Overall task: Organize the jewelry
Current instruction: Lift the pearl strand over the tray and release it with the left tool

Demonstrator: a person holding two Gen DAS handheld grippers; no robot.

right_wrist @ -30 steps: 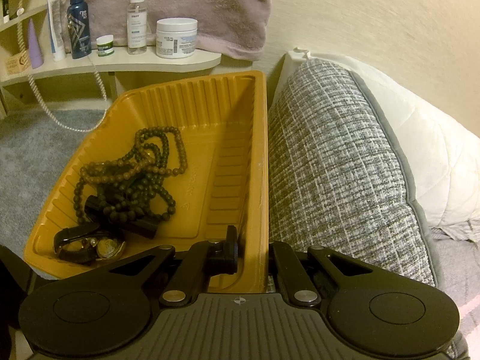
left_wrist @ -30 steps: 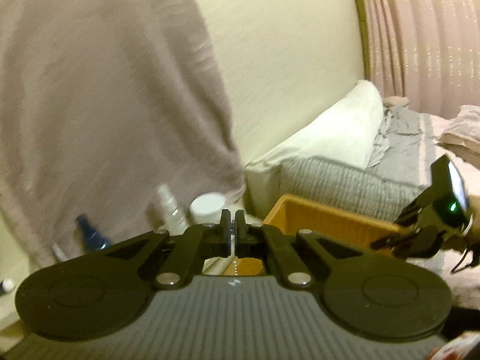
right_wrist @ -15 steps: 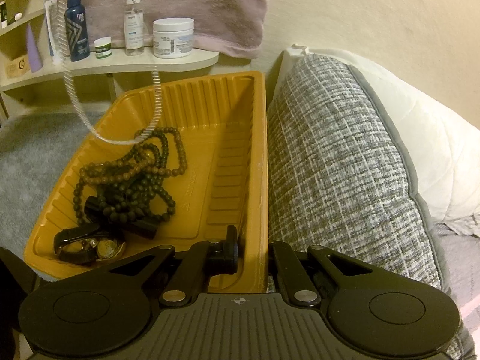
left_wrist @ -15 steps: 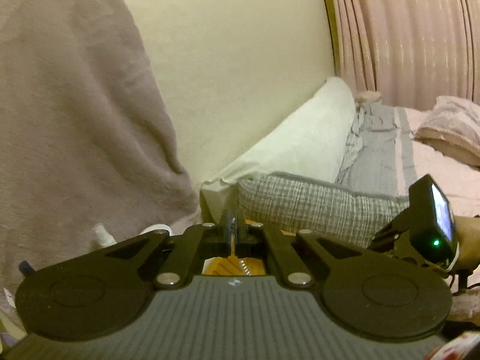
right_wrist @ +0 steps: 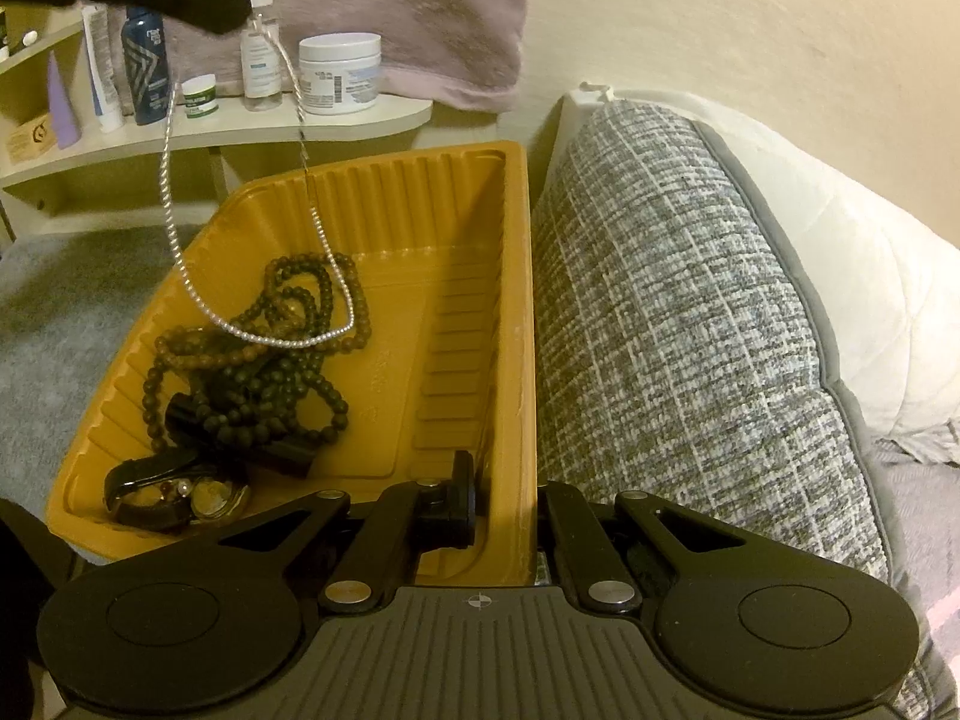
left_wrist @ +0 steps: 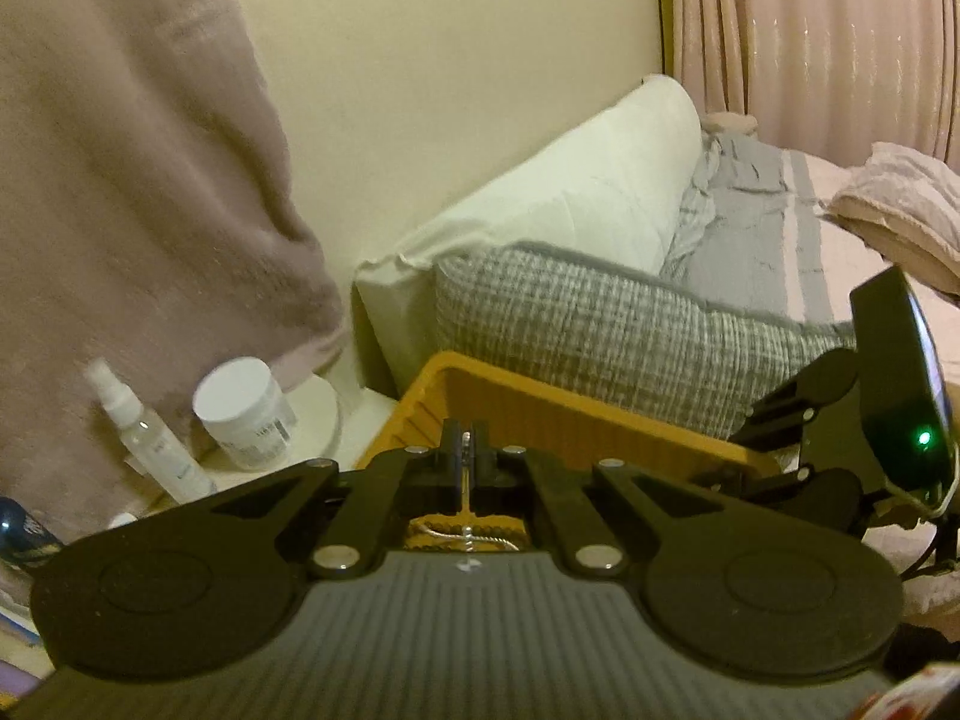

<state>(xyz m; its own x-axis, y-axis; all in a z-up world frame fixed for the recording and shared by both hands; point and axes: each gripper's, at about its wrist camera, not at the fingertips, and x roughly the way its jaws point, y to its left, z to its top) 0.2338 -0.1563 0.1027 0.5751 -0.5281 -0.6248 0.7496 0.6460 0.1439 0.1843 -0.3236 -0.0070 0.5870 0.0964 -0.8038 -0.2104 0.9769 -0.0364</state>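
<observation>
Chain [right_wrist: 180,252] hangs in a long loop from the left gripper [left_wrist: 466,450], whose jaws are pressed together on it, so that the lowest part of the loop lies just over the dark beads [right_wrist: 270,372] inside the tray [right_wrist: 510,312]. Holding it from above in this way lets the loop go down into the tray without dragging on the rim. The right gripper [right_wrist: 510,504] is clamped on the tray's right wall, one finger [right_wrist: 459,501] inside and the other outside, probably to keep the light tray steady against the cushion [right_wrist: 690,330] while the chain is put in. A watch [right_wrist: 174,492] lies in the near left corner of the tray, touching the beads. The jewelry is thus collected in one container. I judge the next step is to lower the chain further and let it go.
</observation>
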